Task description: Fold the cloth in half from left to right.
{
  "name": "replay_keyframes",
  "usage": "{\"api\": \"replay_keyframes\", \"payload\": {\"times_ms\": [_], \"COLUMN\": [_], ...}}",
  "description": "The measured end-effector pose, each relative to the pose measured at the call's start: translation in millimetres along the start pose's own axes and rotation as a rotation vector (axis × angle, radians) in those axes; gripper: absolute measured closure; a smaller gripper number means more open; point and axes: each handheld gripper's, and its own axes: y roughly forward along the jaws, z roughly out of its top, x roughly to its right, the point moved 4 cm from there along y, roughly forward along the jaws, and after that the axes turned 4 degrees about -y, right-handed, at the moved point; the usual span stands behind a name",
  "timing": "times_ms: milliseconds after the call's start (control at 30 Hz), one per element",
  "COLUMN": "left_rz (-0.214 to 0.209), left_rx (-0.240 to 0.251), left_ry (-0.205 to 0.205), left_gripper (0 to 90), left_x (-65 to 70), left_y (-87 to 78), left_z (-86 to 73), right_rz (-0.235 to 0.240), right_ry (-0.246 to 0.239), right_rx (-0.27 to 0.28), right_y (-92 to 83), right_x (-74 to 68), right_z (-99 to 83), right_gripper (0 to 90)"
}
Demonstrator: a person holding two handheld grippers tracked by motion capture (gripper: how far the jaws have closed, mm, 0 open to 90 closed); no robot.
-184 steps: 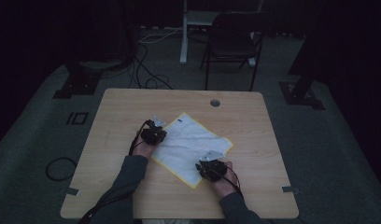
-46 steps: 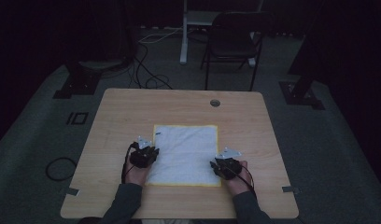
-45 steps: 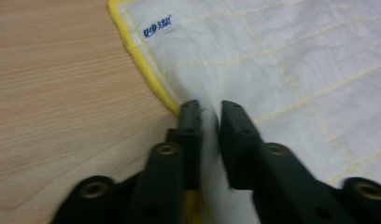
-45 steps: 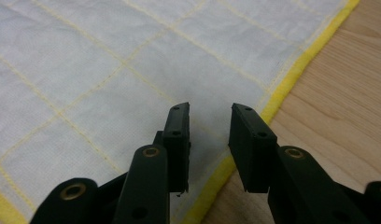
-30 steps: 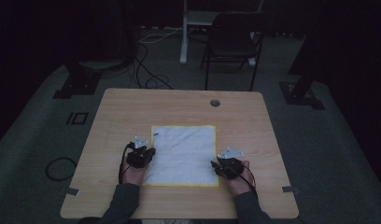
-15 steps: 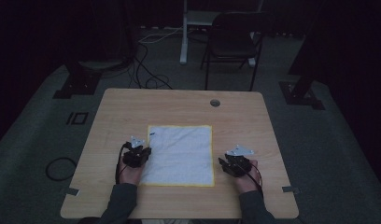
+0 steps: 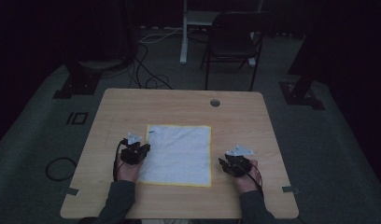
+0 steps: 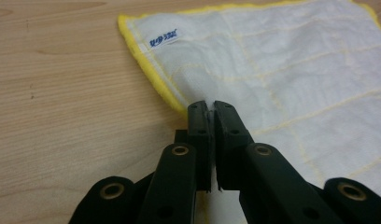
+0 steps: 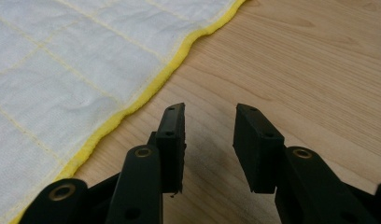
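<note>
A white cloth (image 7: pixel 179 154) with a yellow hem lies flat and square on the wooden table (image 7: pixel 179 105). My left gripper (image 7: pixel 144 148) sits at the cloth's left edge. In the left gripper view the cloth (image 8: pixel 296 60) runs under the left gripper (image 8: pixel 210 105), whose jaws are pinched together on the hem with a sliver of white between them. My right gripper (image 7: pixel 223 163) rests to the right of the cloth, apart from it. In the right gripper view the right gripper (image 9: pixel 209 112) stands open over bare wood, with the cloth (image 9: pixel 62 70) off to its left.
A round cable hole (image 7: pixel 215 102) sits near the table's far edge. A dark chair (image 7: pixel 230 42) and floor cables (image 7: pixel 146 70) lie beyond the table. A small blue-printed label (image 8: pixel 164 38) marks the cloth's far left corner.
The cloth, diagonal at first, now lies square and has slid a little to the left with the left gripper. The right gripper has come off the cloth's right edge onto bare table.
</note>
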Motion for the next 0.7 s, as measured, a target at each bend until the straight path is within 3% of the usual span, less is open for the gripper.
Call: {"api": "replay_keyframes", "payload": {"times_ms": [267, 700], "left_rz": [-0.041, -0.075], "left_rx": [0.02, 0.046], "left_ry": [-0.001, 0.034], "left_gripper": [86.8, 86.8], "left_x": [3.6, 18.6], "left_y": [-4.7, -11.6], "left_z": [7.6, 20.6], "right_rz": [0.001, 0.003], "right_ry": [-0.004, -0.008], "right_rx": [-0.005, -0.006], "right_y": [0.7, 1.3], "right_x": [0.1, -0.3], "right_z": [-0.2, -0.3], "right_gripper": [63.9, 64.1]}}
